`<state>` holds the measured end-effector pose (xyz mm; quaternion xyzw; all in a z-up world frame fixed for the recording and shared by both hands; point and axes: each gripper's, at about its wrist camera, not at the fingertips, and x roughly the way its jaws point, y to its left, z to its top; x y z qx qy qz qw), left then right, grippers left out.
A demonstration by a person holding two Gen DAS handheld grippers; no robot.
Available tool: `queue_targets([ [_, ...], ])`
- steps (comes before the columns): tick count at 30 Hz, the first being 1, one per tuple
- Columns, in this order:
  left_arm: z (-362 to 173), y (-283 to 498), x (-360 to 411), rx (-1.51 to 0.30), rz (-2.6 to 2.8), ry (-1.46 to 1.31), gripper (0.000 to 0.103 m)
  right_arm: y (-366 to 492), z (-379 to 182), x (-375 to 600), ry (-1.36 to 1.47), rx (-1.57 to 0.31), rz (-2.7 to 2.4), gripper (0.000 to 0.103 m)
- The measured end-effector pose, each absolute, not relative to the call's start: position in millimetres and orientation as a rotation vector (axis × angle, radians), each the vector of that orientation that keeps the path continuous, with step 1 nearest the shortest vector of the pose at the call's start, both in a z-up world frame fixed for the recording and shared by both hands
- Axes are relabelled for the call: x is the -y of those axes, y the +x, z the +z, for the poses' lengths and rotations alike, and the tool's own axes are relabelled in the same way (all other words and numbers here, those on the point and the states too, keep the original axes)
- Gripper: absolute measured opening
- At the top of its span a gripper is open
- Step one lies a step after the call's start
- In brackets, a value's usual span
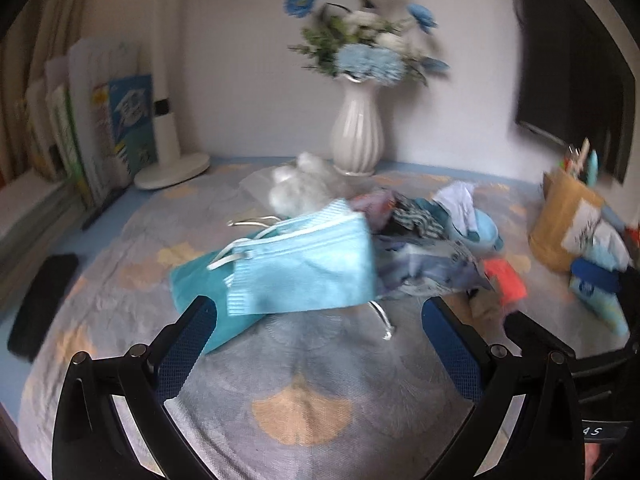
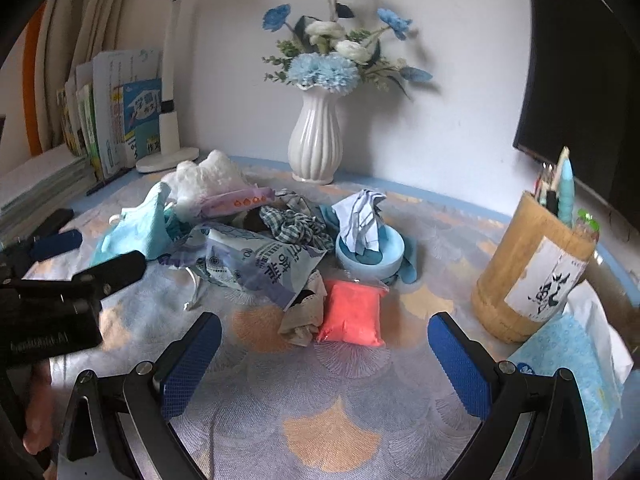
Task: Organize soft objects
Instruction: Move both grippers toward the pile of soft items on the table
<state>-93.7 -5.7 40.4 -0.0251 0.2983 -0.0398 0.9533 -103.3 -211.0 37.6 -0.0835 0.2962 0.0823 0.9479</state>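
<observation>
A pile of soft things lies mid-table. Light blue face masks (image 1: 304, 264) lie just ahead of my open, empty left gripper (image 1: 320, 316); they also show in the right wrist view (image 2: 136, 228). Behind them sit white cotton (image 1: 296, 184), a checked cloth (image 2: 296, 220), a printed plastic bag (image 2: 256, 264) and a white cloth in a blue bowl (image 2: 368, 248). An orange-red packet (image 2: 352, 312) and a beige rag (image 2: 304, 316) lie just ahead of my open, empty right gripper (image 2: 324, 340). The left gripper shows at the left of the right wrist view (image 2: 60, 260).
A white vase of blue flowers (image 2: 316, 140) stands at the back by the wall. A lamp base (image 1: 172, 168) and books (image 1: 108, 128) stand back left. A wooden pen holder (image 2: 532, 268) and tissue pack (image 2: 568, 356) are right. A black phone (image 1: 40, 304) lies left.
</observation>
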Motion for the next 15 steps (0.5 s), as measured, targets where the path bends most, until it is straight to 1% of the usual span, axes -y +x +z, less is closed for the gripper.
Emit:
queue_targets([
  [3, 41, -95, 13, -0.601, -0.088, -0.011, 0.102, -106, 38, 208, -0.196, -0.584, 0.146, 0.103],
  [7, 41, -93, 3, -0.611, -0.100, -0.066, 0.102, -117, 46, 219, -0.147, -0.504, 0.068, 0.103],
  [11, 40, -90, -7, -0.622, -0.100, -0.128, 0.102, -114, 48, 235, -0.065, -0.519, 0.062, 0.103],
  [15, 38, -89, -6, -0.636, -0.113, -0.124, 0.102, -116, 49, 239, -0.049, -0.507, 0.039, 0.103],
])
